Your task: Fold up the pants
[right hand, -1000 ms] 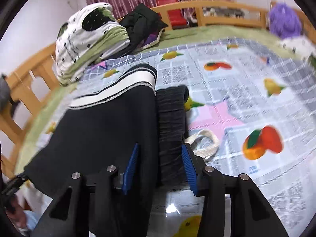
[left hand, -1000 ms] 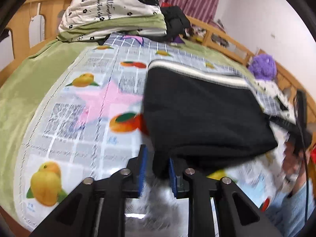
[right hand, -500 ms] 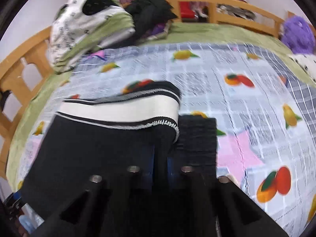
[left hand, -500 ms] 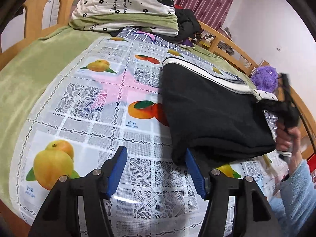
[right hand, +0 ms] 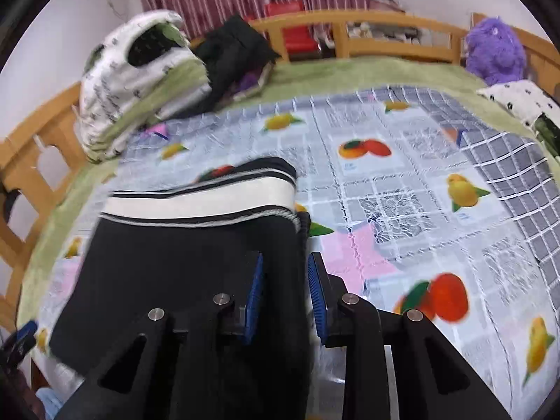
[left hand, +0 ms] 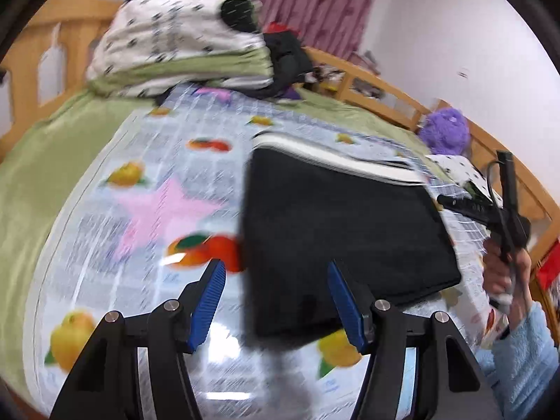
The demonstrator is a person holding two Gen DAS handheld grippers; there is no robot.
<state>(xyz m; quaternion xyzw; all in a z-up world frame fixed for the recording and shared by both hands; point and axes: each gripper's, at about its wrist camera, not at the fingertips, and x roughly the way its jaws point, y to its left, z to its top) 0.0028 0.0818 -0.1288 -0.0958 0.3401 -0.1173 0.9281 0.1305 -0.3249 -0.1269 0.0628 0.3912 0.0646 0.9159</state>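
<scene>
The black pants (left hand: 343, 238) lie folded into a rectangle on the fruit-print bedspread (left hand: 147, 189), with white-striped cuffs at the far edge (left hand: 336, 155). My left gripper (left hand: 276, 304) is open, its blue pads either side of the near corner of the pants, holding nothing. In the right wrist view the pants (right hand: 182, 262) fill the lower left, striped cuffs on top (right hand: 199, 203). My right gripper (right hand: 284, 297) is parted, its blue pads straddling the right edge of the fold without pinching it. The right gripper and hand also show in the left wrist view (left hand: 504, 231).
A stack of folded bedding (left hand: 182, 45) and dark clothes (right hand: 234, 56) sit at the head of the bed. A purple plush toy (right hand: 493, 49) rests by the wooden bed rail (right hand: 385, 31). A green blanket (left hand: 45, 161) lies under the bedspread.
My left gripper opened, let go of the near corner and drew back. My right gripper was shut on the pants' edge half a second ago and has now opened.
</scene>
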